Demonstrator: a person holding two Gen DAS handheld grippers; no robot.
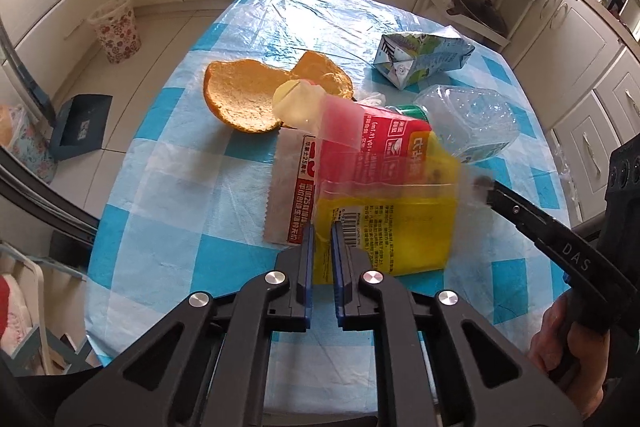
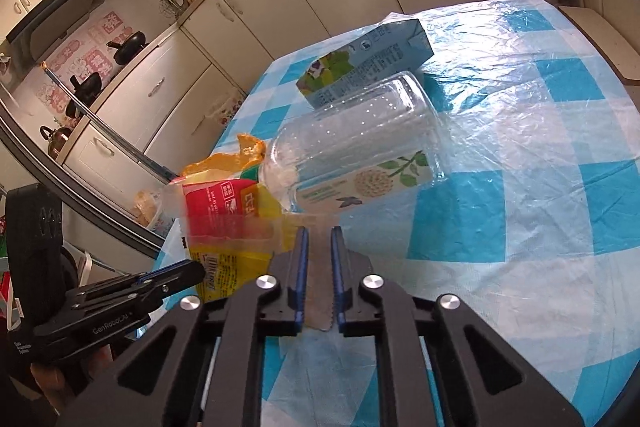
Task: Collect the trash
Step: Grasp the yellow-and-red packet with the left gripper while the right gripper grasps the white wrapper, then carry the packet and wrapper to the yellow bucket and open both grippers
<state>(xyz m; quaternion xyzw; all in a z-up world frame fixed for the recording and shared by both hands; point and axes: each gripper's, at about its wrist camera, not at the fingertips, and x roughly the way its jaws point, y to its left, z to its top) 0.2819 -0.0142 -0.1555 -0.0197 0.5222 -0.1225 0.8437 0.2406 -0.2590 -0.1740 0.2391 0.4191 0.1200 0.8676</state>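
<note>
My left gripper (image 1: 323, 231) is shut on the edge of a yellow and red plastic bag (image 1: 384, 195) and holds it over the table; the bag is blurred. The bag also shows in the right wrist view (image 2: 224, 223). My right gripper (image 2: 320, 237) is shut on a thin strip of the bag's clear edge. It reaches in from the right in the left wrist view (image 1: 482, 187). On the table lie orange peel (image 1: 240, 97), a clear plastic bottle (image 2: 360, 143), a blue milk carton (image 2: 368, 63) and a red and white wrapper (image 1: 294, 187).
The table (image 2: 540, 155) has a blue checked cloth under clear plastic. A flowered waste bin (image 1: 116, 29) and a dark dustpan (image 1: 82, 127) stand on the floor to the left. Kitchen cabinets ring the table. The left gripper shows at the lower left of the right wrist view (image 2: 188, 273).
</note>
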